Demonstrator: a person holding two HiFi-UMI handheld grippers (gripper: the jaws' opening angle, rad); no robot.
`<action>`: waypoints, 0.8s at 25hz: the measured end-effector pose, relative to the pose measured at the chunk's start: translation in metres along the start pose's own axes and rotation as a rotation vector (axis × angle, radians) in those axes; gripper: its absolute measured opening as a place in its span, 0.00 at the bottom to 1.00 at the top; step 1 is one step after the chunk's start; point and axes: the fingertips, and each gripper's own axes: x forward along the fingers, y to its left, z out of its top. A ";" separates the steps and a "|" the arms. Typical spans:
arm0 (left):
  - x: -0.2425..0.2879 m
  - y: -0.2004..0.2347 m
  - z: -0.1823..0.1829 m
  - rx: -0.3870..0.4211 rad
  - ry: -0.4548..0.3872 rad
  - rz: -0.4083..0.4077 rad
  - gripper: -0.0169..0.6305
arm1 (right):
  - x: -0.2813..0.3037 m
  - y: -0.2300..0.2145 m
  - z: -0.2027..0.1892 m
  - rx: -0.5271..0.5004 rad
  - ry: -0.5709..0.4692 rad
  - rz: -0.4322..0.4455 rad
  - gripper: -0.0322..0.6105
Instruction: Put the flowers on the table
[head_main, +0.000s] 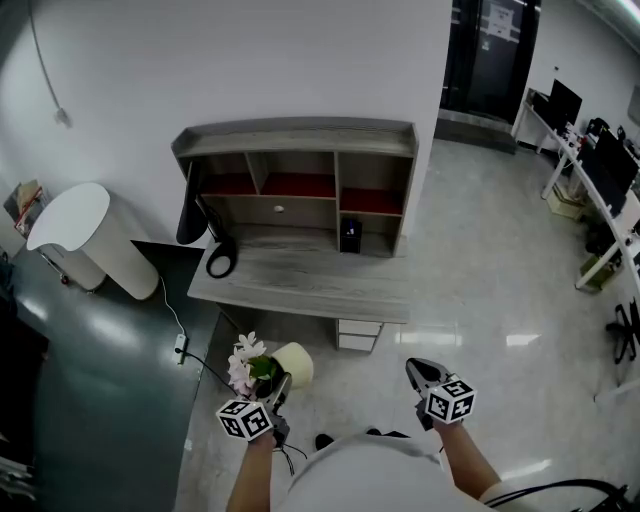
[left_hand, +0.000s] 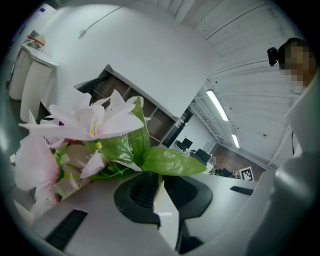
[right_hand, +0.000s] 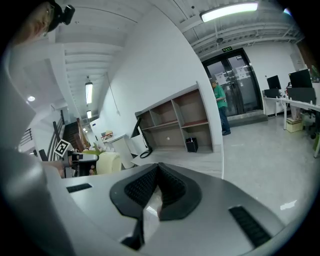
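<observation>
Office floor, in front of the desk: my left gripper (head_main: 277, 390) holds the flowers (head_main: 244, 365), its jaws drawn together at the base of the green leaves (left_hand: 170, 160). The pink and white blooms lean to my left and their pale yellow pot (head_main: 294, 362) tips to the right. The bunch hangs above the floor, short of the grey wooden table (head_main: 300, 282) and its shelves. My right gripper (head_main: 421, 369) is level beside it, well apart, with its jaws pressed together on nothing.

table (head_main: 300, 282) ahead against the wall (head_main: 250, 60), shelf unit (head_main: 295, 140) on it, flowers (head_main: 243, 362) before it — leftward, right gripper (head_main: 418, 368) beside them
</observation>
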 end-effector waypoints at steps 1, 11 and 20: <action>-0.001 0.001 0.000 0.000 0.001 -0.002 0.10 | 0.001 0.001 -0.001 0.000 0.001 -0.002 0.08; -0.006 0.010 0.007 0.004 0.010 -0.036 0.10 | 0.005 0.007 0.000 -0.004 0.011 -0.018 0.08; -0.015 0.024 0.011 0.017 0.043 -0.071 0.10 | 0.014 0.024 -0.001 -0.047 0.049 -0.040 0.08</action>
